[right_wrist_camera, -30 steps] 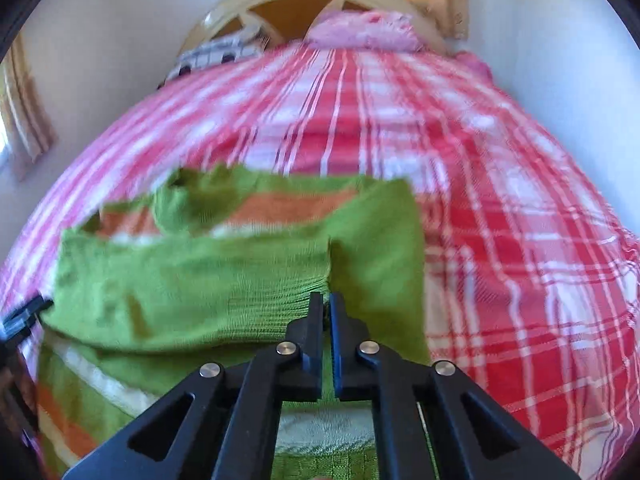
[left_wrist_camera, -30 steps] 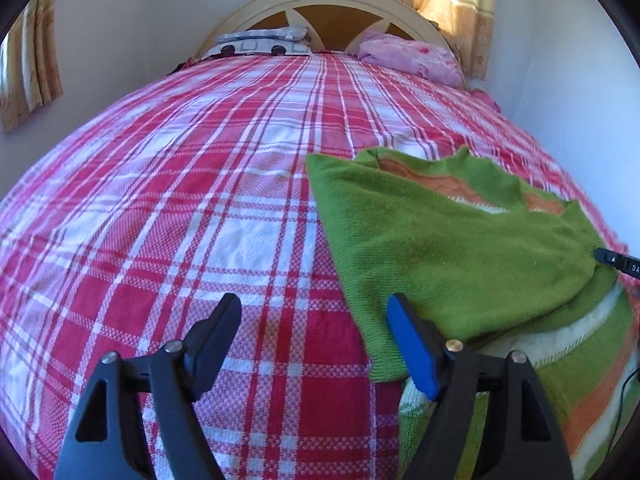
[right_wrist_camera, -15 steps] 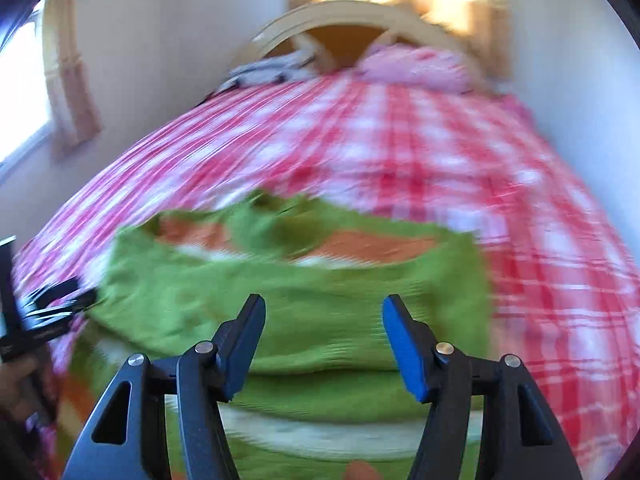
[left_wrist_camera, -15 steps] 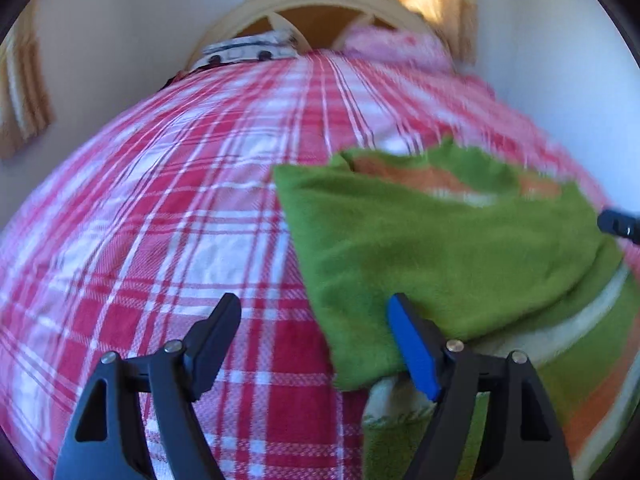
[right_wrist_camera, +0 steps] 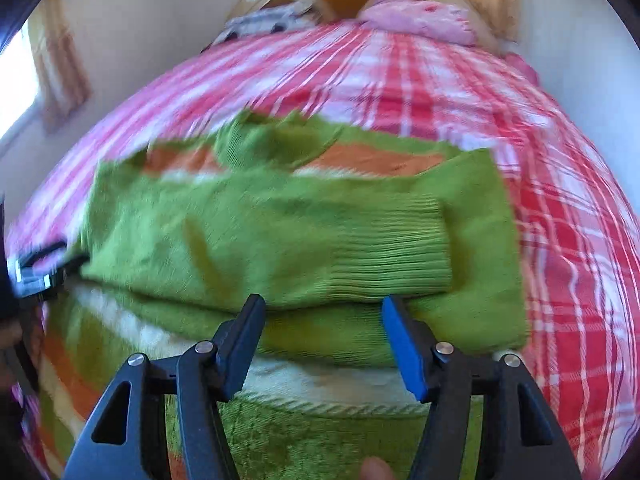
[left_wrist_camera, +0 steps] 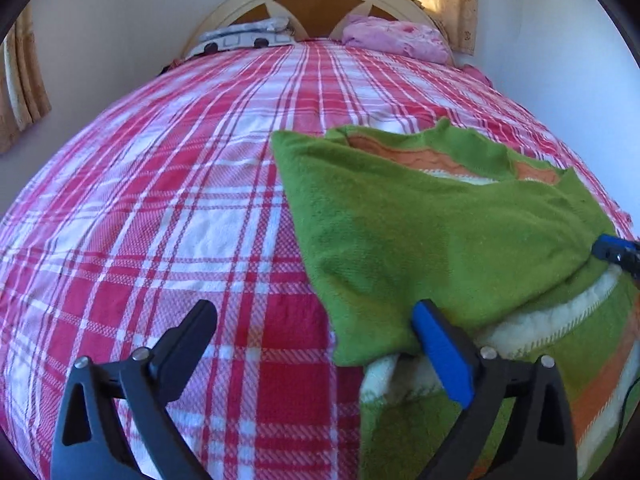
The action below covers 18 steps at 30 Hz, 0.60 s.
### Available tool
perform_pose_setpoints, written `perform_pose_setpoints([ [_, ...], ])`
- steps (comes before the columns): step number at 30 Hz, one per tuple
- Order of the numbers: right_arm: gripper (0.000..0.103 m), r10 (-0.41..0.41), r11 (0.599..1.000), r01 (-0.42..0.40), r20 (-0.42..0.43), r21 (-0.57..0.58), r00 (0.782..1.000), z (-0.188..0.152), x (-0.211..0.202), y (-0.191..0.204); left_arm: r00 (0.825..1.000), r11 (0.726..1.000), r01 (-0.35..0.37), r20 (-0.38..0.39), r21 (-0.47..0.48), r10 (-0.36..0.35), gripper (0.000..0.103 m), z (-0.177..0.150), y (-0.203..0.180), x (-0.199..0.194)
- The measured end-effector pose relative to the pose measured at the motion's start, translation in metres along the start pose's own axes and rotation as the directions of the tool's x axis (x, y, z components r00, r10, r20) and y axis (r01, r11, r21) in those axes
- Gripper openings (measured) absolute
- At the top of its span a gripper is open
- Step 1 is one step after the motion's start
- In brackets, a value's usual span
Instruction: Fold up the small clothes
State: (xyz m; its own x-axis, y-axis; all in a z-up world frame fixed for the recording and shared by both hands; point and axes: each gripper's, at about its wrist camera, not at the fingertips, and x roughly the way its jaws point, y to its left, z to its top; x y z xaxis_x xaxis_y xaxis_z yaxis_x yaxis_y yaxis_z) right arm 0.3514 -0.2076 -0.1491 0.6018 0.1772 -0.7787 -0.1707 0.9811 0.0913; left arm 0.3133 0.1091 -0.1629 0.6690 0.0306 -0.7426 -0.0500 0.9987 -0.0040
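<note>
While jaws gape, one sweater, two grippers

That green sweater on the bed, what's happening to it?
Someone is folding the green sweater on the red plaid bedspread, using a gripper tool in each hand. Its sleeves are folded across the body, with orange and white stripes showing above and below them. The right gripper is open, holding nothing, just above the sweater's near part. The left gripper is open too, at the sweater's left edge, one finger against the cloth. The bottom part is not yet folded up.
</note>
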Motion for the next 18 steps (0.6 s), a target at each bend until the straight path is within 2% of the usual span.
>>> perform_pose_setpoints([
  [3, 0.062, -0.019, 0.999, 0.018, -0.025, -0.029, 0.999, -0.005, 0.009, -0.002, 0.999, 0.999, -0.031, 0.01, 0.031, 0.031, 0.101, 0.0, -0.007, -0.002],
  [5, 0.062, -0.037, 0.998, 0.037, 0.001, -0.06, 0.999, -0.009, 0.004, 0.001, 0.999, 0.998, -0.049, 0.023, 0.042, 0.048, 0.101, 0.0, -0.009, -0.006],
  [8, 0.062, -0.019, 1.0, 0.019, 0.035, -0.01, 0.999, -0.013, -0.014, -0.005, 0.999, 0.999, -0.024, 0.049, 0.031, 0.022, 0.101, -0.002, -0.012, -0.018],
  [11, 0.062, -0.011, 1.0, 0.011, 0.069, -0.012, 0.998, -0.02, -0.03, -0.005, 0.998, 0.999, -0.002, 0.07, 0.043, -0.001, 0.101, -0.007, -0.02, -0.031],
  [18, 0.063, -0.006, 1.0, 0.007, 0.05, -0.015, 0.999, -0.047, -0.046, -0.004, 0.994, 0.994, 0.017, 0.104, 0.105, -0.028, 0.101, -0.019, -0.041, -0.059],
])
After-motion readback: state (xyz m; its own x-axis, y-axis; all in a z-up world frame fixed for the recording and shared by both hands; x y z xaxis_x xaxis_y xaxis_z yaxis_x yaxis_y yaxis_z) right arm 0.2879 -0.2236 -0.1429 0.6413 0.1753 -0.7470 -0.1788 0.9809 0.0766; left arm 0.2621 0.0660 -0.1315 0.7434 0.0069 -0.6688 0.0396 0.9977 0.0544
